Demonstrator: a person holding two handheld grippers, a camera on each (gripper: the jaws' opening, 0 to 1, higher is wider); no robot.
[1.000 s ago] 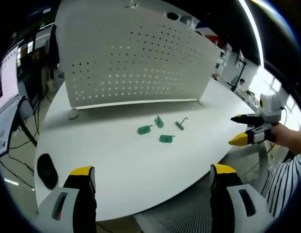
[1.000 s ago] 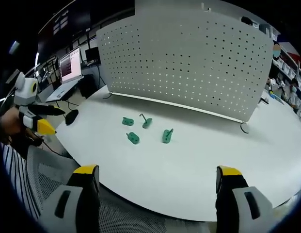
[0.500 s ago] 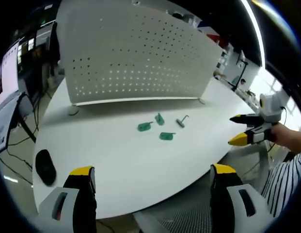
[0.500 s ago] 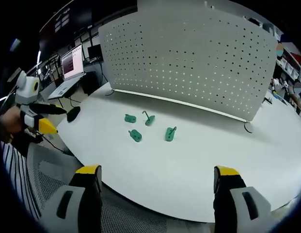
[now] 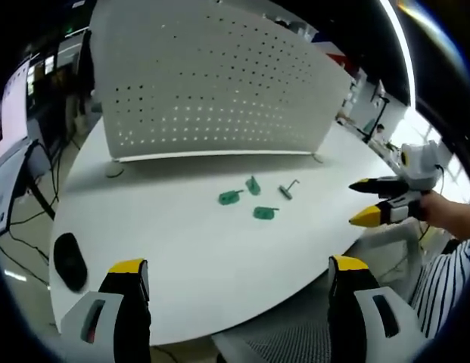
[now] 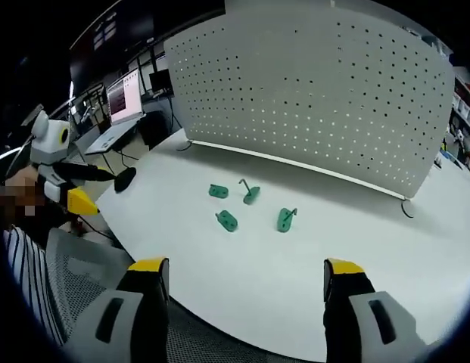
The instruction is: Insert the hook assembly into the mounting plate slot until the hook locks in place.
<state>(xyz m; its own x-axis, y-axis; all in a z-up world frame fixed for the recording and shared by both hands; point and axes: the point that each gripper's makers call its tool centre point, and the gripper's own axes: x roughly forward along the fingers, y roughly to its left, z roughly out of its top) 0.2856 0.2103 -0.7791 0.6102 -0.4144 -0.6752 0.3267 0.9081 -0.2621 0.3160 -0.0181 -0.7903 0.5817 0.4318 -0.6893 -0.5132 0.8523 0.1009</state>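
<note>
Surface: round white table top (image 5: 182,249), carrying four small parts near its middle.
Panel: tall white perforated metal board (image 5: 212,83) standing upright on the far half of the surface, curved in both views by the lens.
Green parts: three small green plastic pieces in a loose group, well apart from both tongs; in the left gripper view at (image 5: 230,198), (image 5: 253,185) and (image 5: 263,214); in the right gripper view at (image 6: 217,191), (image 6: 226,220) and (image 6: 285,219). Cannot tell which is the mounting plate and which the hook assembly.
Fourth part: small piece with thin bent metal hook (image 5: 287,190), lying just beside the green group; seen also in the right gripper view (image 6: 250,192).
Left tongs (image 5: 238,276): yellow-tipped, spread wide, holding nothing, hanging near the close edge of the surface; visible also at the left of the right gripper view (image 6: 82,189).
Right tongs (image 6: 246,276): yellow-tipped, spread wide, holding nothing; visible also at the right of the left gripper view (image 5: 368,201), off the edge of the surface.
Other: dark oval computer mouse (image 5: 68,259) on the surface edge; laptop with lit screen (image 6: 122,98) on a desk behind.
</note>
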